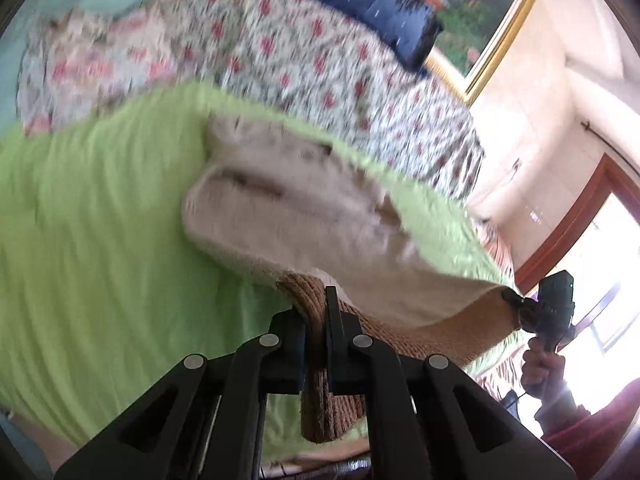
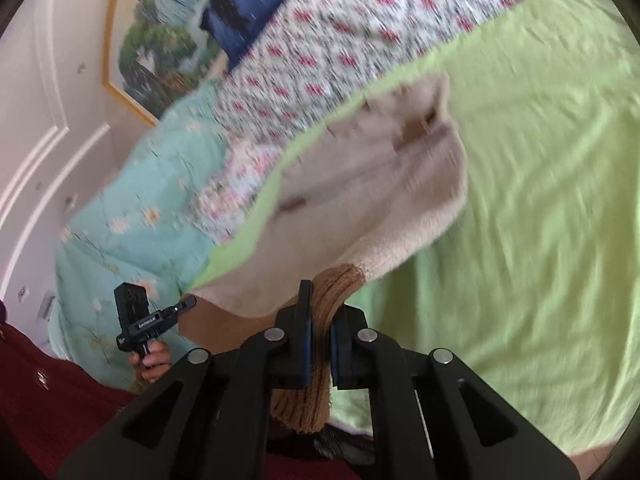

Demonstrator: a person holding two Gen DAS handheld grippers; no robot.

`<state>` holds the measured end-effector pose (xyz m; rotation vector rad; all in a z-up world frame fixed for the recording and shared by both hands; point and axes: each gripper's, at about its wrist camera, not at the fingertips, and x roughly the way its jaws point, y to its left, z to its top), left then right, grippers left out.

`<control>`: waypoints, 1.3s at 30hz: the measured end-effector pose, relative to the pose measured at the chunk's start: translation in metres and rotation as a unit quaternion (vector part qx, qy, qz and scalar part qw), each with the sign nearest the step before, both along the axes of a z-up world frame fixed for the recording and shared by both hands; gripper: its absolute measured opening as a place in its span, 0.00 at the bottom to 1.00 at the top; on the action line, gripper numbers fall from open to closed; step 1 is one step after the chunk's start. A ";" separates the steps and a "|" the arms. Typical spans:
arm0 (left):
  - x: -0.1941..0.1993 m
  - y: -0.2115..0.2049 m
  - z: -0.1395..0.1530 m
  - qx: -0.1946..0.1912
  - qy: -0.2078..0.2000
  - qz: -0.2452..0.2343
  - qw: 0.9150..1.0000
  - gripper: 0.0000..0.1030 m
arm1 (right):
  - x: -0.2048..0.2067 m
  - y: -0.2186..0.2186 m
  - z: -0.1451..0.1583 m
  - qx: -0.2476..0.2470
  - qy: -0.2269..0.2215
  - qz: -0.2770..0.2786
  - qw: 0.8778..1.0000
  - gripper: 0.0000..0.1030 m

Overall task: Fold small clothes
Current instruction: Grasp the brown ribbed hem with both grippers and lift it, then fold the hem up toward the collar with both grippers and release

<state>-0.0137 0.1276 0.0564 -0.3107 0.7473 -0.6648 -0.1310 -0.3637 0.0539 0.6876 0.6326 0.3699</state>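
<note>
Your left tongs (image 1: pixel 316 320) are pinched tight on the brown ribbed band of a small cream garment (image 1: pixel 288 208), and your right tongs (image 2: pixel 320 328) are clamped on the same brown band at its other end. Between the two grips the garment (image 2: pixel 360 184) hangs stretched and lifted over the lime green sheet (image 1: pixel 100 240) on the bed, its far end draping down toward the sheet; the blur hides whether that end touches. From the left wrist view, your right tongs (image 1: pixel 514 298) show at the garment's far corner, with your right hand (image 1: pixel 540 364) wrapped around the handle below. From the right wrist view, your left tongs (image 2: pixel 188 304) bite the opposite corner, and your left hand (image 2: pixel 154 364) grips beneath. Beyond the green sheet (image 2: pixel 540 200) lies a floral quilt (image 1: pixel 300 52), with a dark blue pillow (image 1: pixel 372 4) past it and a gold-framed picture (image 1: pixel 492 28) on the wall.
</note>
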 end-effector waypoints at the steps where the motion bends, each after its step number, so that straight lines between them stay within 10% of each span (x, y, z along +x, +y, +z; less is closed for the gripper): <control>1: 0.005 -0.002 0.006 -0.002 -0.008 0.002 1.000 0.05 | 0.005 0.001 0.007 -0.001 -0.009 -0.003 1.000 0.08; 14: 0.147 -0.041 0.047 -0.007 -0.061 0.065 0.996 0.05 | 0.133 -0.021 0.053 -0.078 -0.047 -0.067 0.994 0.08; 27: 0.321 -0.102 -0.024 0.060 0.013 0.091 0.994 0.05 | 0.300 -0.065 0.000 -0.123 0.036 -0.119 0.984 0.08; 39: 0.378 -0.113 -0.095 0.086 0.093 0.097 0.987 0.10 | 0.367 -0.074 -0.066 -0.133 0.125 -0.114 0.977 0.10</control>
